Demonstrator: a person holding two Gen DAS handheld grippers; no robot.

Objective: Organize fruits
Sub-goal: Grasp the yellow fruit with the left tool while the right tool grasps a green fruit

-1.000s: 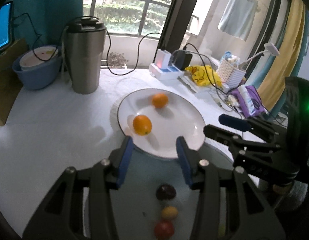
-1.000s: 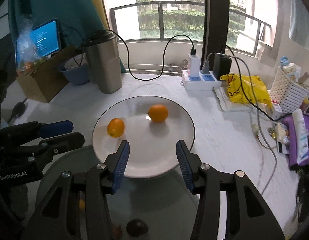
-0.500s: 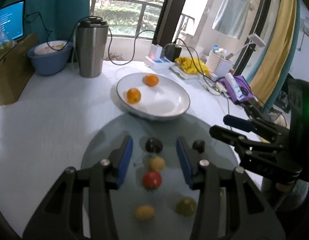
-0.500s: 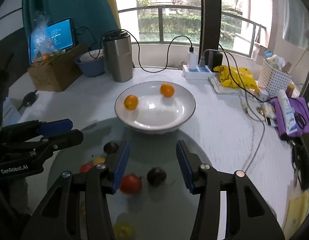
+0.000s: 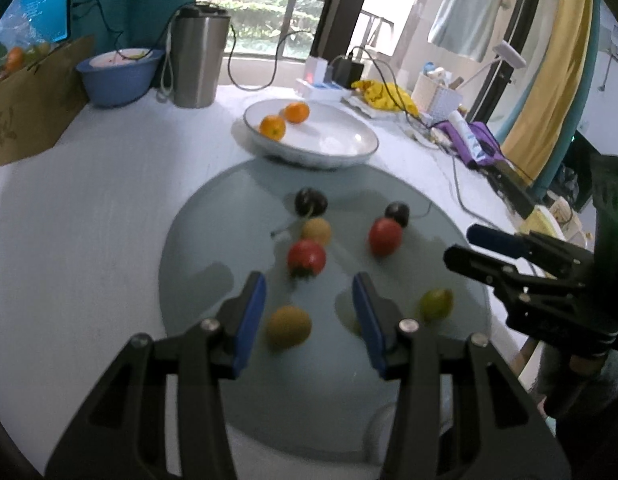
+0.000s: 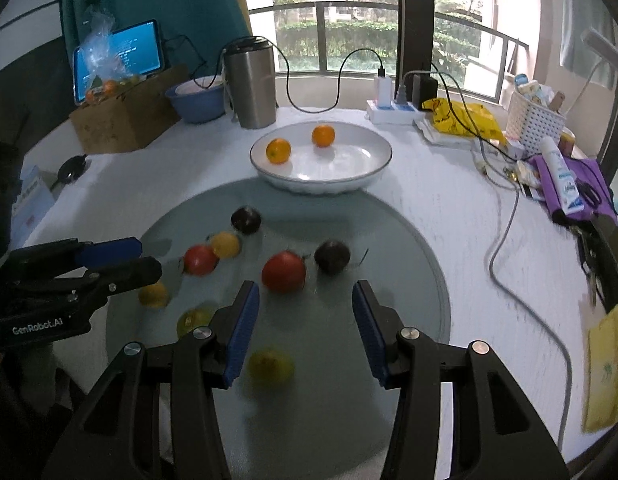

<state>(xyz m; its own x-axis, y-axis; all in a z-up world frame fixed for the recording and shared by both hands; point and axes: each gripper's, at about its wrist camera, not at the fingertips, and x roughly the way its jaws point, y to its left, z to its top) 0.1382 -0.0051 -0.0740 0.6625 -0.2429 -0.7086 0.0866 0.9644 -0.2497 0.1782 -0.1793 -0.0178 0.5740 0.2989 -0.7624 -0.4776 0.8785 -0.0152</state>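
Both of my grippers have drawn back from the plate over the last second; a second ago my blue pads framed the plate itself, now they frame loose fruit on the round grey glass disc (image 6: 409,240). I take this as the start of the next pick, the plate holding two fruits and the rest unsorted.

My left gripper (image 5: 309,304) stands partly open and holds nothing; a brownish-yellow round fruit (image 5: 289,326) lies on the disc between its pads, untouched; beyond it a red tomato-like fruit (image 5: 307,257), a small yellow fruit (image 5: 317,231) and a dark plum-like fruit (image 5: 311,201).

My right gripper (image 6: 305,312) likewise stands partly open and empty; a yellow fruit (image 6: 271,366) sits low between its fingers; ahead lie a larger red tomato-like fruit (image 6: 284,271) and a second dark fruit (image 6: 332,256).

Farther off, the white shallow plate (image 6: 373,164) carries two oranges (image 6: 279,150), apart from each other; behind it stands a steel tumbler (image 6: 251,82).

Hard to make out: motion blur softens every near fruit, so kinds are uncertain; a greenish fruit (image 5: 437,303) is blurred; another yellow-green one (image 6: 195,320) is partly hidden behind my right gripper's finger; the left gripper covers a yellow fruit (image 6: 153,295) in part; the disc's near edge is cut off by my own frames.
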